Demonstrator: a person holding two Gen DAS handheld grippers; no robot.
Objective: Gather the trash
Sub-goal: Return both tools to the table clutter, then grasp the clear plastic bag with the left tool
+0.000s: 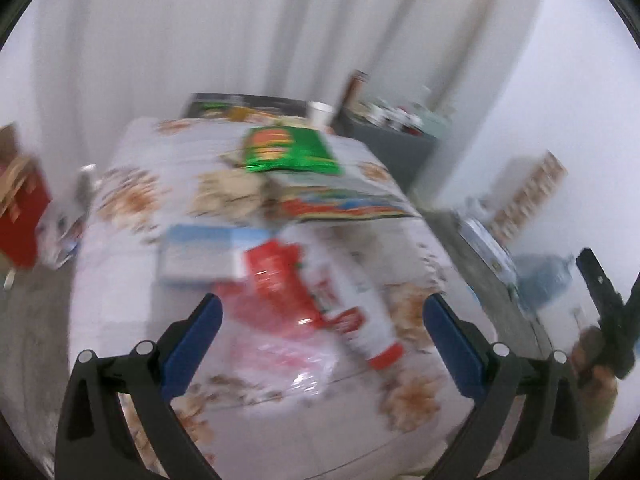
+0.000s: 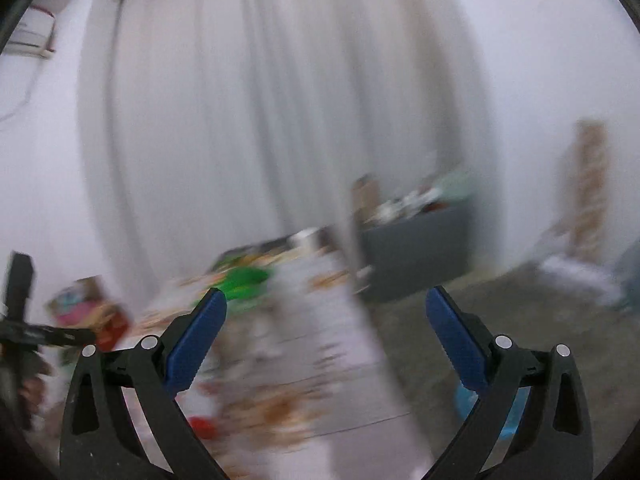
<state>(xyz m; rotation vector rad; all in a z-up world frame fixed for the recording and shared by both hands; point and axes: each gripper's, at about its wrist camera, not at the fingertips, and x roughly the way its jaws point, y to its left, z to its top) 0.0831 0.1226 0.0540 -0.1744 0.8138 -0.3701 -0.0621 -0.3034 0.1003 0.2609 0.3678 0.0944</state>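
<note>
- Behind everything, pale curtains [image 1: 224, 28] are filling the back of both views, with a grey cabinet [image 1: 394, 148] standing off to the right.
- Across the middle, the desk [image 1: 120, 280], under a flowered cloth, is carrying all the trash; its near and right edges are dropping away to grey floor [image 2: 500, 320], where open room for moving is lying.
- Beyond the left edge, a red box [image 1: 20, 220] is sitting near the desk, so that side is looking tighter.
- At mid-desk, a flat printed sheet [image 1: 344, 200] is lying with a green bag [image 1: 290, 150] on its far end, and a white cup [image 1: 320, 113] is standing farther back.
- Nearer, a blue-white box [image 1: 200, 256] is lying just beside a red wrapper [image 1: 276, 276], a white bottle with a red cap [image 1: 362, 320], and a clear bag [image 1: 296, 356].
- Left gripper [image 1: 322, 314] is hanging over that near pile, fingers wide apart and holding nothing.
- Right gripper [image 2: 326, 310] is pointing along the desk's right edge, fingers also apart and empty; blur is hiding finer detail.
- By my judgement the task is barely starting: every piece is lying uncollected, no bin is showing, and the near pile is the likeliest first pick.
</note>
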